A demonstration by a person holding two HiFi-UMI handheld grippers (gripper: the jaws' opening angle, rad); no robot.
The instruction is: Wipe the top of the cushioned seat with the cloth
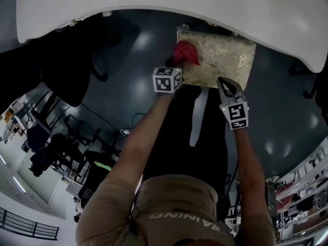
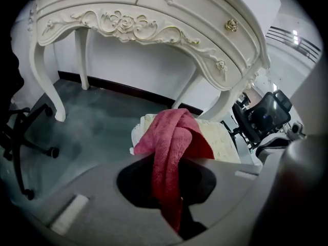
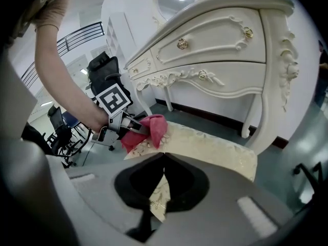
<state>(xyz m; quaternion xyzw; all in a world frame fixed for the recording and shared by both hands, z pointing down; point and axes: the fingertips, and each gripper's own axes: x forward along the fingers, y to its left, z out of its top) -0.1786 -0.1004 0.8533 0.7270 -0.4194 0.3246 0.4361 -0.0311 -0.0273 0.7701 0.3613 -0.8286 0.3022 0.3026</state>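
Observation:
The cushioned seat (image 1: 225, 60) has a pale gold patterned top and stands just in front of the white table. A red cloth (image 1: 185, 53) lies bunched on the seat's left part, with my left gripper (image 1: 179, 61) shut on it. In the left gripper view the cloth (image 2: 171, 137) hangs from between the jaws (image 2: 171, 163), in front of the seat (image 2: 223, 140). My right gripper (image 1: 222, 82) is over the seat's near edge, its jaw tips touching (image 3: 164, 154) with nothing seen between them. The right gripper view shows the seat (image 3: 215, 147), the cloth (image 3: 151, 127) and the left gripper (image 3: 134, 129).
An ornate white dressing table (image 1: 154, 4) with curved legs (image 2: 48, 81) and gold knobs (image 3: 182, 44) stands over the far side of the seat. Black office chairs (image 2: 266, 114) stand around on the dark floor (image 1: 138, 50). A chair base (image 2: 20, 137) is at the left.

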